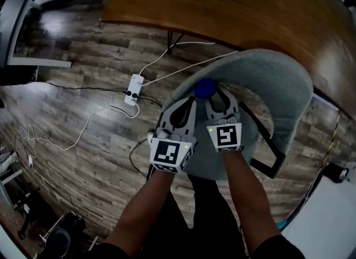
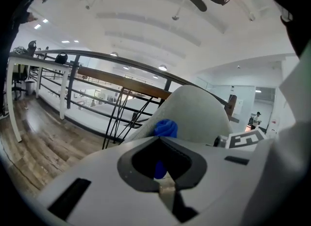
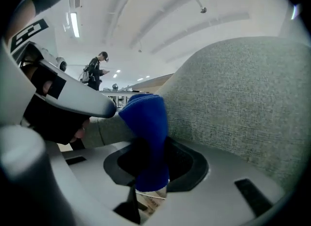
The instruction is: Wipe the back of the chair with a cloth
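Because the cloth [image 3: 145, 123] is a soft, light, fleecy fabric, it will probably crush and fold under any pinch rather than slip, and it needs only a modest grip. A bunched fold is the best place to take it, leaving a loose pad free to press on the upholstery. It is bright blue and rolled into a thick wad.

The right gripper [image 1: 218, 96] has its jaws clamped on that wad, which rises through the opening between them and bulges above. The left gripper [image 1: 187, 105] is just beside it, with its jaws drawn together. A thin strip of blue shows in its gap, so it appears to nip an edge of the same cloth (the hold looks slight).

The cloth sits at the tips of both grippers, above the seat and near the inside of the chair back [image 1: 281, 82]. That back is a curved grey shell in coarse woven fabric, likely firm enough to push against. In the right gripper view the weave fills the right side, close behind the cloth. I cannot tell whether the two touch. A wooden desk [image 1: 233, 7] stands behind the chair.
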A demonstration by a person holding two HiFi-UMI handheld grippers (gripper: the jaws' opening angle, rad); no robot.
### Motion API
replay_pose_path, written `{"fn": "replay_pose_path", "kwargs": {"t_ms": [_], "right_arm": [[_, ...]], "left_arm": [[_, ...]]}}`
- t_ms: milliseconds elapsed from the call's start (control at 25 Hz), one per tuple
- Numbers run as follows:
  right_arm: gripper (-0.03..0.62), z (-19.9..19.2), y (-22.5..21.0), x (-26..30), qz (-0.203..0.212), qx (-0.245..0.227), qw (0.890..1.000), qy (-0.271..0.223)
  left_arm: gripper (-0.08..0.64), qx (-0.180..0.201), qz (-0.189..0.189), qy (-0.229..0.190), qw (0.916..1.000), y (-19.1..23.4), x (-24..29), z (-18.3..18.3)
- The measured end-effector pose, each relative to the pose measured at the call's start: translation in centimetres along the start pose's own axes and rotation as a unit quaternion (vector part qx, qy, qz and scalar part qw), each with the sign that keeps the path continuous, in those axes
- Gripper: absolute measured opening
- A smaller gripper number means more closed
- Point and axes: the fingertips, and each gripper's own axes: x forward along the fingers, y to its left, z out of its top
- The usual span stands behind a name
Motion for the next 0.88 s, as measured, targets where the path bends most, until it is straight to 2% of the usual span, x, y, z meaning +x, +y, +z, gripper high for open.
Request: {"fn": "replay_pose_path", "kwargs": {"t_ms": [200, 440, 720, 880], "right_arm": [[0.101, -1.1, -2.9, -0.7, -0.052, 0.015, 0.999, 0.002], [0.101, -2.2, -5.6, -1.9, -0.094, 0.02, 0.995, 0.012], [0.101, -3.4, -8.5, -3.6, -0.132, 0.043, 0.99, 0.022], [0.101, -3.8, -10.2, -4.8, -0.167, 0.038, 0.985, 0.028]], "left_arm": [[0.008, 0.01, -0.016, 0.006, 0.9998, -1.3, 1.3, -0.6], [0.008, 0.026, -0.024, 0.01, 0.9993, -2.4, 2.8, -1.0], [0.008, 0.043, -0.049, 0.019, 0.9977, -4.1, 4.5, -1.4], [0.008, 0.056, -0.066, 0.024, 0.996, -5.4, 5.4, -1.3]]}}
